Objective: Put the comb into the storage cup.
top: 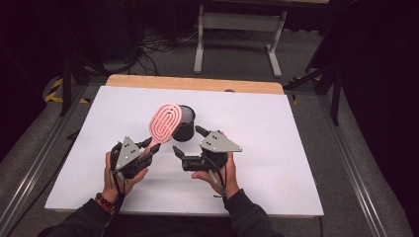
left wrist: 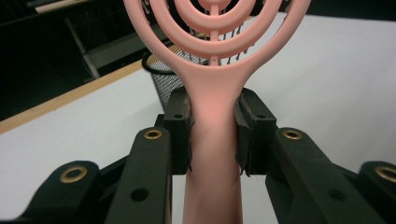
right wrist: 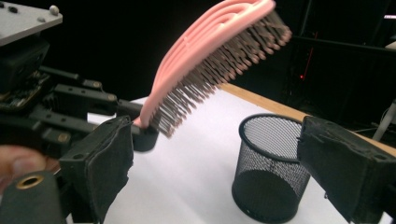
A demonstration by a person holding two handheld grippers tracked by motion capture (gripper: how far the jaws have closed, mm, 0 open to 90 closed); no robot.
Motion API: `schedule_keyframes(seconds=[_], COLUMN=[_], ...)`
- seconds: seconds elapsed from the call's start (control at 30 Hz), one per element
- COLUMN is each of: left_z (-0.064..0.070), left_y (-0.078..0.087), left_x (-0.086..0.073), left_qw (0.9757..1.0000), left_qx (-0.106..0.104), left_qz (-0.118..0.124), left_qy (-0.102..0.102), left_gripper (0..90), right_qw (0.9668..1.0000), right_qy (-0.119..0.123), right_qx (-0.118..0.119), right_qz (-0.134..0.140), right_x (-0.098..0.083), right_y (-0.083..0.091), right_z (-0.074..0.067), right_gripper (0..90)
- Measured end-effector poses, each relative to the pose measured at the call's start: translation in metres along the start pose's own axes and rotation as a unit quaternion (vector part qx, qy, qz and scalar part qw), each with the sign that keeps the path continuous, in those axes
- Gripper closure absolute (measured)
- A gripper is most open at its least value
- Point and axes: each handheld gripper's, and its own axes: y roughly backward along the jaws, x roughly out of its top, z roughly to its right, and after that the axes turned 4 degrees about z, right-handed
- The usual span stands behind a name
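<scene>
The left tongs [top: 148, 146] clamp the handle of the pink hairbrush [top: 164, 122], and it's up off the counter [top: 276, 163]. Its long axis rises from the tongs toward the black mesh cup [top: 185, 124], head hanging just above and beside the cup's rim, bristles facing the cup. The right tongs [top: 188, 145] stand wide open and empty, just beside the cup on the near side. The left hand [top: 121, 173] carries the load, so I reckon the drop turns on tipping the brush upright over the cup's mouth.
</scene>
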Motion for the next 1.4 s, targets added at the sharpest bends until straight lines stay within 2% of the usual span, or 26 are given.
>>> schedule_keyframes(seconds=[0.2, 0.47, 0.57, 0.83, 0.9, 1.07, 1.13, 1.23, 1.33, 1.4], left_z=[0.016, 0.034, 0.042, 0.059, 0.06, 0.06, 0.061, 0.062, 0.062, 0.061], left_y=[-0.002, -0.011, -0.015, -0.025, -0.027, -0.032, -0.033, -0.035, -0.035, -0.036], left_x=[0.007, 0.007, 0.007, 0.005, 0.004, 0.002, 0.002, 0.002, 0.002, 0.003], left_qw=[0.9997, 0.999, 0.9988, 0.9975, 0.9977, 0.9978, 0.998, 0.9979, 0.9976, 0.9973], left_qx=[-0.011, -0.027, -0.032, -0.043, -0.045, -0.044, -0.042, -0.04, -0.042, -0.045], left_qz=[0.02, 0.029, 0.03, 0.028, 0.028, 0.02, 0.019, 0.019, 0.023, 0.023], left_qy=[-0.011, -0.019, -0.024, -0.048, -0.043, -0.045, -0.045, -0.047, -0.05, -0.053], left_gripper=[69.6, 69.6, 69.6, 69.7, 69.7, 69.7, 69.7, 69.7, 69.7, 69.7], right_qw=[0.9998, 0.9991, 0.9988, 0.9971, 0.9953, 0.9917, 0.991, 0.9893, 0.9897, 0.9893], right_qy=[-0.016, -0.034, -0.042, -0.064, -0.077, -0.092, -0.093, -0.09, -0.076, -0.076], right_qx=[0.005, -0.004, -0.005, -0.003, -0.007, 0.011, 0.016, 0.035, 0.045, 0.05], right_qz=[0.013, 0.024, 0.026, 0.04, 0.058, 0.089, 0.095, 0.11, 0.113, 0.114], right_x=[0.007, 0.008, 0.007, 0.006, 0.006, 0.007, 0.007, 0.006, 0.007, 0.008], right_y=[0.002, 0.005, 0.006, 0.009, 0.012, 0.019, 0.02, 0.023, 0.024, 0.025], right_z=[-0.003, 0.0, 0.003, 0.008, 0.009, 0.009, 0.008, 0.003, -0.002, -0.003], right_gripper=[7.6, 7.3, 10.0, 21.9, 30.4, 54.6, 56.5, 61.2, 62.2, 62.5])
